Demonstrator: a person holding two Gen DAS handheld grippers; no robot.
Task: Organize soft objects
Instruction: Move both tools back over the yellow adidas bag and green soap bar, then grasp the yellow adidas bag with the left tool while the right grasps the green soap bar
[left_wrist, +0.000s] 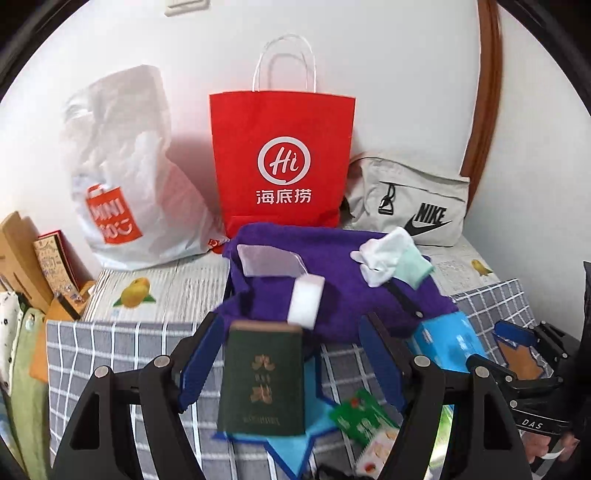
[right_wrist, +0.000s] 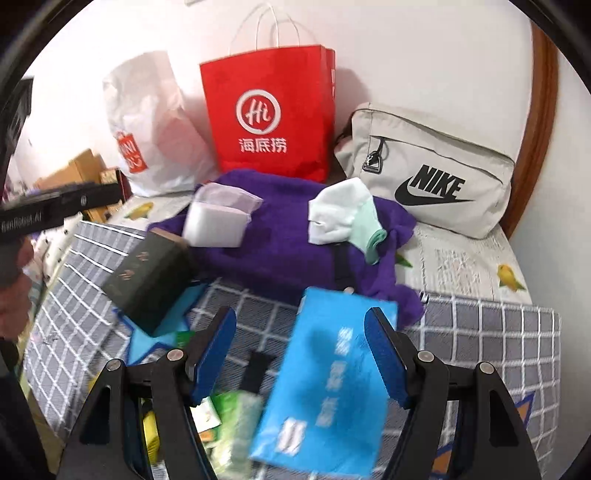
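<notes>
Against the wall, in your left wrist view, a red bag (left_wrist: 282, 162) stands upright between a white plastic bag (left_wrist: 125, 166) and a grey pouch (left_wrist: 410, 206). Before them a purple cloth (left_wrist: 343, 291) lies heaped on the bed (left_wrist: 177, 284), with a white and mint sock (left_wrist: 391, 258) and a white sponge (left_wrist: 306, 301) resting on it. Your left gripper (left_wrist: 295, 354) is released, its blue pads spread wide. A green book (left_wrist: 262, 380) sits between the fingers, though you cannot tell if either pad touches it. It lies on a blue star (left_wrist: 291, 446) on the checked cover (left_wrist: 110, 354). Your right gripper shows at the right edge of the bed, near a blue pack (left_wrist: 447, 343).

Over the checked cover (right_wrist: 480, 332), in your right wrist view, your right gripper (right_wrist: 301, 354) is released too, jaws wide. The blue pack (right_wrist: 325, 387) lies tilted between the fingers; contact with the pads is unclear through the blur. Beyond it the purple cloth (right_wrist: 280, 243) carries the sock (right_wrist: 343, 214) and sponge (right_wrist: 214, 221). The green book (right_wrist: 147, 280) leans toward the left edge. The red bag (right_wrist: 269, 114) and grey pouch (right_wrist: 436, 170) stand against the wall.
</notes>
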